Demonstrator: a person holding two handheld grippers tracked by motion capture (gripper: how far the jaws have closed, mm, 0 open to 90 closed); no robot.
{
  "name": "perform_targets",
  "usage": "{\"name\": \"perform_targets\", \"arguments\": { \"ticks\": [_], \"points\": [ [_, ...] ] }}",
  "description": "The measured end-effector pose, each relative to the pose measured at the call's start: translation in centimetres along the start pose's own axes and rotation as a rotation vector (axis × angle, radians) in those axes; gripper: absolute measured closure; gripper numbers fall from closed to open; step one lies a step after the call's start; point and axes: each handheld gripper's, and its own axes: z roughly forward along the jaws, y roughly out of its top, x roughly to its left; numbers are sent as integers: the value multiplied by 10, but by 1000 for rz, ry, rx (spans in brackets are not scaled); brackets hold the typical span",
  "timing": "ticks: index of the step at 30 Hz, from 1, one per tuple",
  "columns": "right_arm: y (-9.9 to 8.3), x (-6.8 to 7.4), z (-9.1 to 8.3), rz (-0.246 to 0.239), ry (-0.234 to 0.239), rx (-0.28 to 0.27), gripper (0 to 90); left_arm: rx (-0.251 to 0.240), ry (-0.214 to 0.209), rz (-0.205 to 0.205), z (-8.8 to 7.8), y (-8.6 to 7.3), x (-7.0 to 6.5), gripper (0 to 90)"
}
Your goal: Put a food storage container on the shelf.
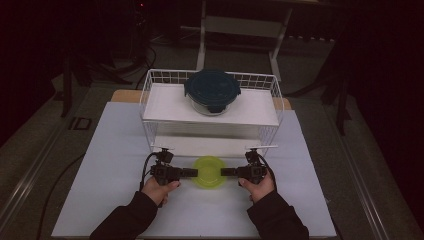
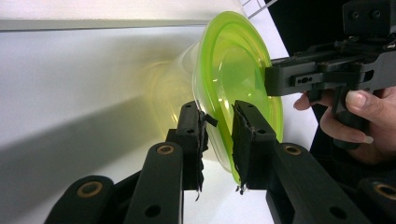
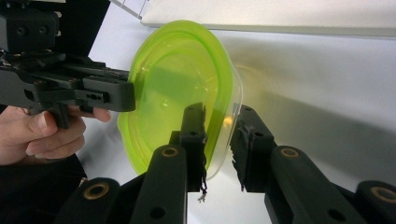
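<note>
Your left gripper (image 2: 218, 135) has its jaws straddling the near rim of the green container (image 2: 233, 88); the pads sit at the rim's two faces but a sliver of gap seems to remain on one side, so whether they truly pinch it can't be told. Your right gripper (image 3: 218, 140) does the same on the opposite rim, with a clearer gap at the outer pad, so it looks not quite clamped. In the high view the left gripper (image 1: 192, 173) and right gripper (image 1: 224, 172) flank the green container (image 1: 209, 171), which rests on the white table (image 1: 110, 150) just in front of the wire rack (image 1: 150, 95).

Expect the container to be light, thin, translucent plastic: springy at the lip, slick, and likely to flex or tilt if you squeeze one side harder. Take hold on the rolled rim, opposite sides, evenly.

Count: one green container, one wire rack with two shelves, one glass bowl with a dark blue lid (image 1: 212, 90) on the top shelf, two grippers.
</note>
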Motion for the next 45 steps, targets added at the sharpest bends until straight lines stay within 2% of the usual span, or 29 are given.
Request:
{"name": "perform_targets", "arguments": {
  "ticks": [4, 9, 12, 15, 19, 23, 25, 31, 36, 41, 45],
  "points": [
    [-4, 3, -1, -24, 10, -5, 759, 16, -2, -6, -2, -2, 0, 742],
    [-7, 9, -2, -49, -14, -6, 769, 21, -1, -4, -4, -5, -3, 755],
    [-9, 12, -3, -66, -27, -11, 774, 18, -2, -19, -5, -7, -2, 763],
    [-12, 15, -3, -76, -37, -17, 778, 23, 6, -14, -6, -9, -4, 769],
    [-15, 16, -5, -79, -26, -28, 782, 23, 3, -24, -6, -10, -4, 775],
    [-16, 19, -6, -90, -39, -34, 797, 18, 12, -38, -6, -10, -6, 789],
    [-17, 20, -7, -97, -52, -37, 806, 14, 31, -12, -6, -11, -9, 798],
    [-17, 22, -10, -103, -48, -47, 805, -1, 15, -11, -11, -9, -13, 799],
    [-15, 31, -17, -127, -48, -66, 805, -11, -1, -5, -18, -7, -18, 799],
    [-13, 41, -24, -148, -40, -84, 804, -24, 1, 34, -29, -3, -28, 800],
    [-11, 50, -30, -170, -35, -100, 804, -46, -3, 46, -38, 0, -37, 799]
  ]
}}
